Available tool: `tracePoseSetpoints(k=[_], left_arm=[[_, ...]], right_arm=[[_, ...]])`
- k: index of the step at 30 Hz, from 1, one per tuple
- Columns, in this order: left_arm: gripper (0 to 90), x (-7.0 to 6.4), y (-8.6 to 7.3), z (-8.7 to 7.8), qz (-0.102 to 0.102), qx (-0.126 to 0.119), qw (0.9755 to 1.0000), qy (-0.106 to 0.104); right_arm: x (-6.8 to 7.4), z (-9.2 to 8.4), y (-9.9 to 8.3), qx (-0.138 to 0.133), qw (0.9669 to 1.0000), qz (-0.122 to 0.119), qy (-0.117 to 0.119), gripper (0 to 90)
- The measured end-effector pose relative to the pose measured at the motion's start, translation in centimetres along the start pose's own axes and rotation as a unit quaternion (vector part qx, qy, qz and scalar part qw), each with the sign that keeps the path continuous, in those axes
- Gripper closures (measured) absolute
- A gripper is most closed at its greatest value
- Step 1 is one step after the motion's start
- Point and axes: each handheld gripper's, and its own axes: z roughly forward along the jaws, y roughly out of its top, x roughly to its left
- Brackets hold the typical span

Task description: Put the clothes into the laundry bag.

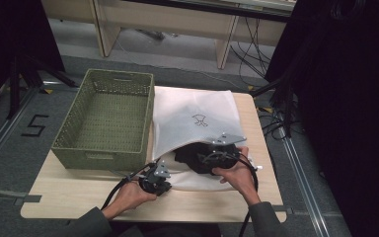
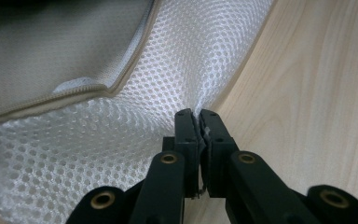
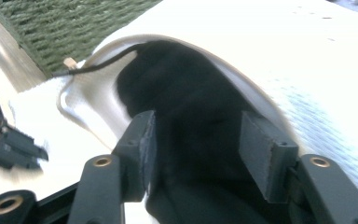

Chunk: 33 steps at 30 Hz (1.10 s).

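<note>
Left claw (image 2: 197,122) clamped on white mesh bag (image 2: 121,130); right claw (image 3: 196,154) parted around black garment (image 3: 186,102), pads clear.

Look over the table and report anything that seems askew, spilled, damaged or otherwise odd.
Nothing looks spilled or damaged. The white mesh bag lies with its mouth pulled open: the left gripper pinches its lower edge, and a black garment sits halfway in, between the right gripper's open jaws. The green basket sits square.

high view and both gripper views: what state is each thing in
mesh laundry bag: mouth open, lying flat on table
black garment: partly inside bag
green basket: upright
left gripper: jaws shut on bag's mesh
right gripper: jaws open around garment
</note>
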Motion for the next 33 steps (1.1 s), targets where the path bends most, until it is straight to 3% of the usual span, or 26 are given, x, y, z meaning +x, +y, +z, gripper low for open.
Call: tracePoseSetpoints(k=[1,2,3,4,5,6,8,9,10,11,12,13,14,16,17,18,19,21,22,23,26,27,29,30,33], left_arm=[[86.4,0.0,0.0,0.0,0.001,0.0,1.0,0.001],[86.2,0.0,0.0,0.0,0.0,0.0,1.0,0.0],[86.2,0.0,0.0,0.0,0.0,0.0,1.0,0.0],[86.0,0.2,0.1,0.0,0.01,0.001,0.9999,-0.002],[86.0,0.2,0.1,0.0,0.01,0.001,0.9999,-0.002],[85.9,0.1,0.1,0.0,0.007,0.001,1.0,-0.003],[85.9,0.2,0.1,0.0,0.007,0.001,1.0,-0.003],[85.9,0.1,0.1,0.0,0.0,0.001,1.0,-0.004],[86.0,0.1,0.1,0.0,0.0,0.002,1.0,-0.005],[86.0,0.1,0.1,0.0,0.0,0.002,1.0,-0.005],[86.1,0.1,0.1,0.0,0.001,0.002,1.0,-0.005],[86.2,0.1,0.1,0.0,0.001,0.002,1.0,-0.005],[86.3,0.1,0.1,0.0,0.0,0.002,1.0,-0.005],[86.7,0.2,0.2,0.0,0.013,0.005,0.9999,-0.004],[86.9,0.1,0.2,0.0,0.018,0.005,0.9998,-0.003],[87.0,0.1,0.2,0.0,0.018,0.005,0.9998,-0.003],[87.2,-0.2,0.1,0.2,0.004,-0.012,0.9999,-0.002],[87.3,-0.3,0.1,0.1,0.004,-0.003,1.0,-0.006],[87.4,-0.1,0.1,-0.1,0.021,0.007,0.9997,-0.006],[87.4,-0.1,0.1,-0.1,0.023,0.007,0.9997,-0.007],[87.4,-0.2,0.0,-0.1,0.015,0.007,0.9998,-0.008],[87.4,-0.2,0.0,-0.1,0.014,0.007,0.9998,-0.009],[87.3,-0.1,0.0,-0.1,0.013,0.006,0.9998,-0.011],[87.2,0.0,0.0,-0.2,0.019,0.007,0.9997,-0.011],[87.0,0.0,0.0,-0.2,0.012,0.009,0.9998,-0.013]], right_arm=[[-0.1,-0.6,-0.4,0.002,1.0,0.004,-0.003,46.3],[-0.2,-1.6,-1.4,0.044,0.9987,0.026,-0.007,42.7],[-0.2,-1.6,-1.4,0.044,0.9987,0.026,-0.007,42.7],[-0.3,-1.5,-2.9,0.059,0.9976,0.031,-0.018,40.6],[-0.3,-1.5,-2.9,0.059,0.9976,0.031,-0.018,40.6],[-0.6,-0.9,-4.1,0.077,0.9963,0.033,-0.021,37.7],[-1.1,-0.4,-4.7,0.104,0.9939,0.033,-0.009,36.9],[-1.2,0.3,-5.1,0.102,0.9941,0.034,-0.009,37.0],[-1.4,0.8,-5.2,0.112,0.993,0.036,-0.007,39.0],[-1.5,1.6,-5.4,0.103,0.9941,0.033,-0.009,43.4],[-1.7,2.0,-5.2,0.124,0.9917,0.034,-0.005,50.4],[-1.7,2.0,-5.2,0.124,0.9917,0.034,-0.005,50.4],[-1.7,3.4,-4.9,0.125,0.9918,0.005,-0.023,74.3],[-1.9,4.2,-4.2,0.123,0.992,-0.004,-0.029,83.5],[-1.9,4.8,-3.7,0.122,0.9914,-0.012,-0.044,84.6],[-1.9,4.8,-3.7,0.122,0.9914,-0.012,-0.044,84.6],[-2.3,5.7,-2.5,0.119,0.9903,-0.027,-0.067,85.6],[-2.5,6.4,-1.4,0.107,0.99,-0.022,-0.089,86.0],[-2.9,6.7,-0.8,0.097,0.9911,-0.015,-0.09,86.0],[-3.2,7.1,-0.1,0.092,0.9902,-0.003,-0.105,86.0],[-4.4,7.9,0.5,0.069,0.9887,0.006,-0.133,85.9],[-4.8,8.2,0.4,0.066,0.9886,0.004,-0.136,85.9],[-5.7,8.3,0.0,0.071,0.9882,0.031,-0.132,85.7],[-6.1,8.3,-0.3,0.065,0.9894,0.031,-0.126,85.4],[-6.0,7.6,-0.3,0.061,0.9899,0.052,-0.117,81.4]])
